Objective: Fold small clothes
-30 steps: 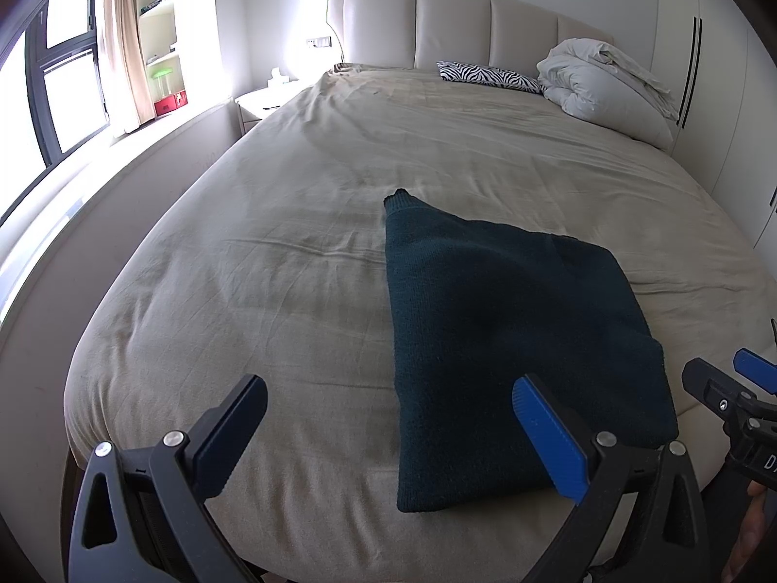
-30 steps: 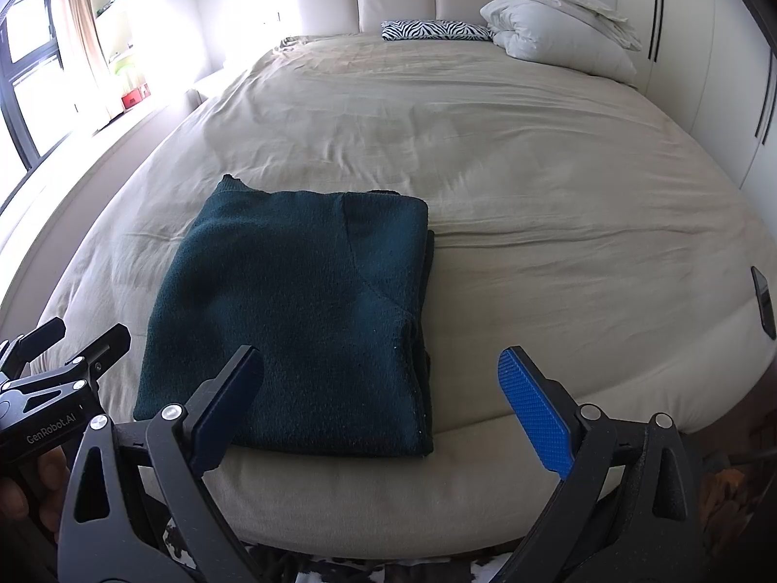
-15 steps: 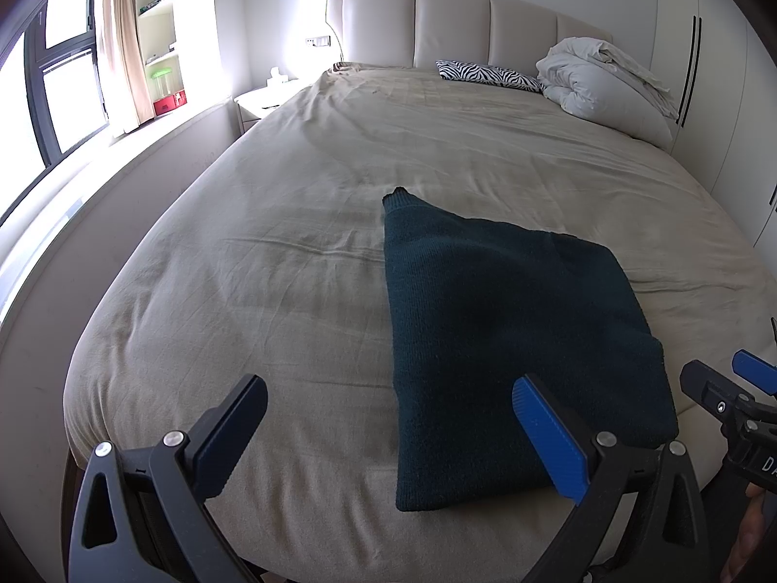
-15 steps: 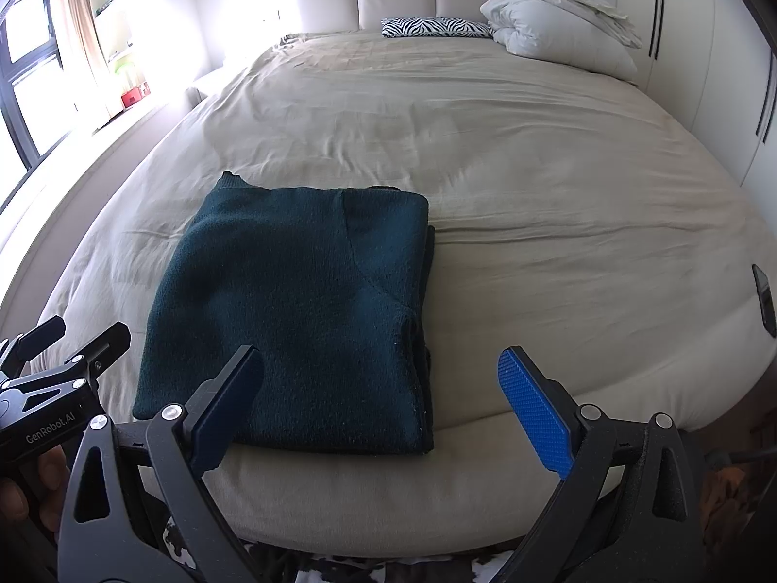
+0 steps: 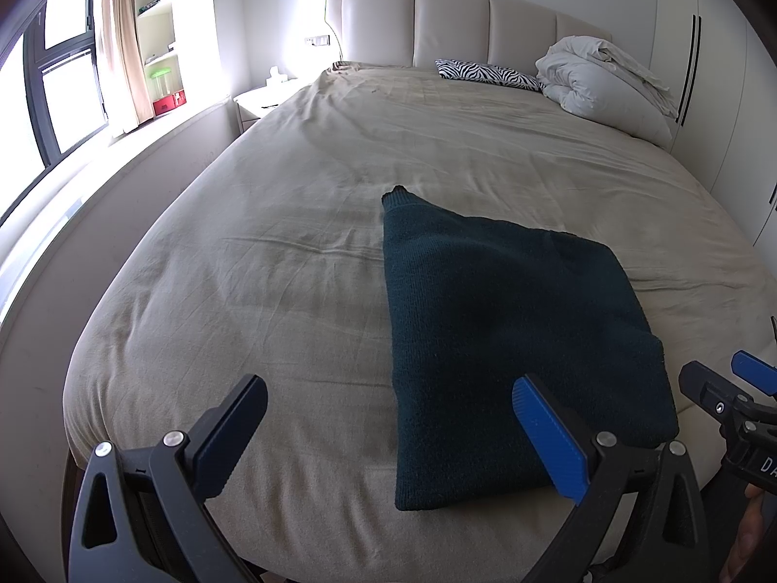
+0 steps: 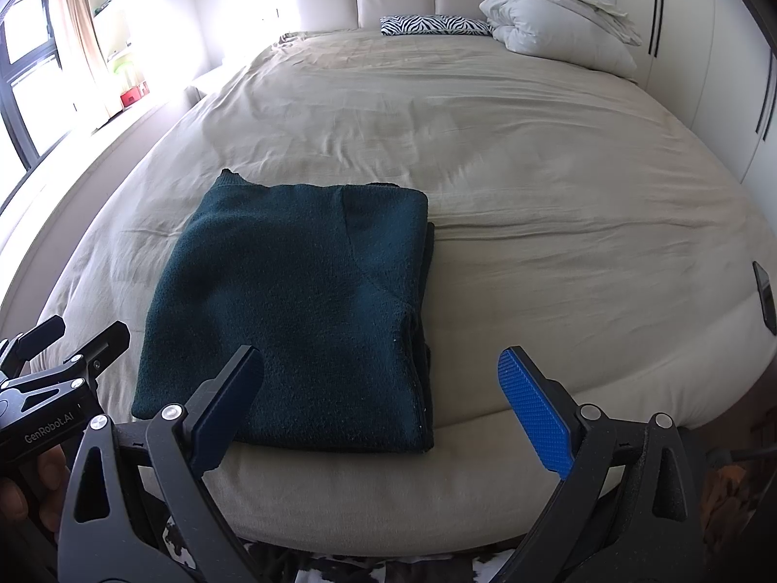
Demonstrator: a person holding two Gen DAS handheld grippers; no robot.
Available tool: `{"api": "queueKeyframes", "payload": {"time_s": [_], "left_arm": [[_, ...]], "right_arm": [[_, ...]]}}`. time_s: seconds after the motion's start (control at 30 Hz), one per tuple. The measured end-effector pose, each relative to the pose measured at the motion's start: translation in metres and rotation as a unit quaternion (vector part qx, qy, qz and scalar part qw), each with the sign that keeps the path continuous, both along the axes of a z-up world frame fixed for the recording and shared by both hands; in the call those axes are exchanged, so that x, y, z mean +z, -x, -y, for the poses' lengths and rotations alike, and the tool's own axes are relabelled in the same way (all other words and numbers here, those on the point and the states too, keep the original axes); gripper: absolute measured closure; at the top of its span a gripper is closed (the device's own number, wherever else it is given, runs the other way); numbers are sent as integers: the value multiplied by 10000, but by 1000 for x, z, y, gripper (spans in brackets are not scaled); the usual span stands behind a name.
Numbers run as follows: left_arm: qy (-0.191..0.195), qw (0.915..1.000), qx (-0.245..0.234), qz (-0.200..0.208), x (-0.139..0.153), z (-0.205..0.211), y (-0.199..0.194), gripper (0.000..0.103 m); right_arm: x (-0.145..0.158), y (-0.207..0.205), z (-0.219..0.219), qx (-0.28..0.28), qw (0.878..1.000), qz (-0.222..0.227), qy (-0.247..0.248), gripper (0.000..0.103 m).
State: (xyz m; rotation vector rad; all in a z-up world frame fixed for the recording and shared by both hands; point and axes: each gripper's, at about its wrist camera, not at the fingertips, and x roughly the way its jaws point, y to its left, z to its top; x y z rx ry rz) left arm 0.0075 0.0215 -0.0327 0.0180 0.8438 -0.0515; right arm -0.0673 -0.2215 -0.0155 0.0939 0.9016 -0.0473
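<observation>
A dark green sweater (image 6: 291,311) lies folded into a rough rectangle on the beige bed (image 6: 534,194), close to the foot edge. Its long axis runs from the foot edge toward the headboard (image 5: 451,19), with one narrow corner (image 5: 398,193) poking out at the far left end. The left gripper (image 5: 388,442) hangs over the foot edge, jaws wide apart and empty, its right finger above the sweater's near left part. The right gripper (image 6: 381,408) hangs likewise, jaws wide, holding nothing, astride the sweater's near right corner.
</observation>
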Motion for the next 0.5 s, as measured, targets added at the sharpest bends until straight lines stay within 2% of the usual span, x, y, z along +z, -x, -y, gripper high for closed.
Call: {"api": "queueKeyframes", "payload": {"time_s": [0.5], "left_arm": [[-8,10000,-5,-15,-2,1,1,0]], "right_arm": [[0,-1,2,9,10000,-1,-3,4]]}}
